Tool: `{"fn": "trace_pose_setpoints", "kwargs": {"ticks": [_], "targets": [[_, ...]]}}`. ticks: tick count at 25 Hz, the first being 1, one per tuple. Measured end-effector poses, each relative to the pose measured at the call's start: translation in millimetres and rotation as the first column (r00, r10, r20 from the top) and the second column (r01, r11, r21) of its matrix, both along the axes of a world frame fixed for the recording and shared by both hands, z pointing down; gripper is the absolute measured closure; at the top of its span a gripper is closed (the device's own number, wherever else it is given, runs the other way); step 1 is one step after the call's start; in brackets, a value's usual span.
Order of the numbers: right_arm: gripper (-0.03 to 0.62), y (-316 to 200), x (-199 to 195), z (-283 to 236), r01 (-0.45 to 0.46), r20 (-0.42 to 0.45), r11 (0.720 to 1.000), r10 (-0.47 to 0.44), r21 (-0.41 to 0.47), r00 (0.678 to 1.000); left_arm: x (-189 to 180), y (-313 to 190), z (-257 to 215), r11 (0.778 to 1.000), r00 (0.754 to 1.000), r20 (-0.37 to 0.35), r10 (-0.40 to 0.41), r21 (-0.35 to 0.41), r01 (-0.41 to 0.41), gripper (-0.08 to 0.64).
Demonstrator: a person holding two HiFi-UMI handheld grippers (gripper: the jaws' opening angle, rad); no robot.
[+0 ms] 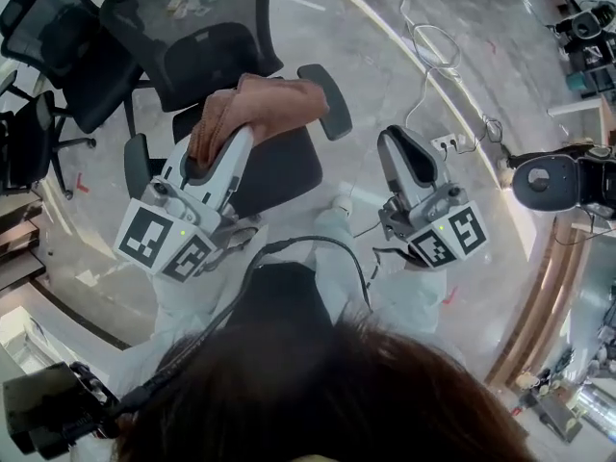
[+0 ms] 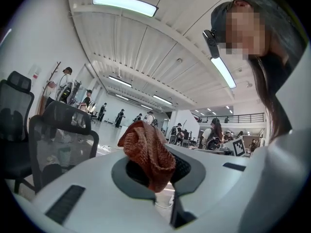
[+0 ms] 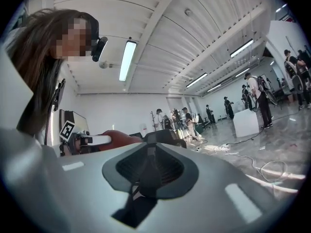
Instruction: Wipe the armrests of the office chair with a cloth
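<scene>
A rust-brown cloth (image 1: 258, 106) hangs bunched from my left gripper (image 1: 231, 139), which is shut on it over the black seat (image 1: 284, 166) of the office chair. In the left gripper view the cloth (image 2: 146, 152) droops over the closed jaws of the left gripper (image 2: 156, 174). The chair's right armrest (image 1: 327, 99) lies just right of the cloth, and its left armrest (image 1: 138, 165) sits beside the left gripper's body. My right gripper (image 1: 393, 141) hovers over the floor to the right of the chair, shut and holding nothing; the right gripper (image 3: 148, 168) shows its pads together.
The chair's mesh backrest (image 1: 188, 27) stands behind the seat. Two more black chairs (image 1: 53, 51) crowd the upper left. White cables (image 1: 433, 46) and a power strip (image 1: 449, 144) lie on the floor at right, near a grey machine (image 1: 558, 183). People stand far across the hall (image 2: 102, 113).
</scene>
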State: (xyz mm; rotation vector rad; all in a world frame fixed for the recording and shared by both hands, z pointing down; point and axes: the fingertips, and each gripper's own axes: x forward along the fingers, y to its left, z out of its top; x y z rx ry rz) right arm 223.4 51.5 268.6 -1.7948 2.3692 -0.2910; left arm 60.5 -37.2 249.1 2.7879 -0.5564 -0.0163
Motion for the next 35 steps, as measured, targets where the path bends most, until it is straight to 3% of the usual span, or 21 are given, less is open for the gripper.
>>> {"fn": "trace_pose_setpoints", "kwargs": {"ticks": [5,9,14,20,24,31,35], "targets": [[0.550,5.6,97.2,-4.2,0.106,-0.013,0.993,-0.107,-0.043,0.994,102.8,21.3,-1.6,0.995,0.995,-0.028,-0.099,-0.037,0.098,0.523],[0.583,11.5,138.6,13.3,0.240,0.003,0.967,-0.241,-0.082,0.971,157.2,42.1,16.8,0.979,0.981,-0.003,-0.194,-0.069,0.193,0.523],[0.591,-0.4,128.9,26.7,0.332,0.014,0.937,-0.333,-0.109,0.943,163.0,29.7,24.3,0.959,0.962,0.042,-0.271,-0.073,0.273,0.523],[0.591,-10.9,126.8,50.4,0.394,0.069,0.906,-0.388,-0.153,0.919,178.5,1.9,64.0,0.930,0.941,0.097,-0.325,-0.149,0.337,0.523],[0.591,-18.4,134.2,71.5,0.395,0.089,0.897,-0.385,-0.199,0.919,194.8,-27.2,108.3,0.918,0.931,0.186,-0.315,-0.192,0.348,0.523],[0.591,-49.6,130.9,120.7,0.382,0.081,0.876,-0.376,-0.295,0.923,223.9,-111.9,224.2,0.870,0.895,0.361,-0.263,-0.313,0.381,0.523],[0.591,-55.6,119.2,146.9,0.401,0.057,0.849,-0.408,-0.344,0.911,233.7,-147.0,285.5,0.824,0.874,0.430,-0.228,-0.393,0.408,0.523]]}}
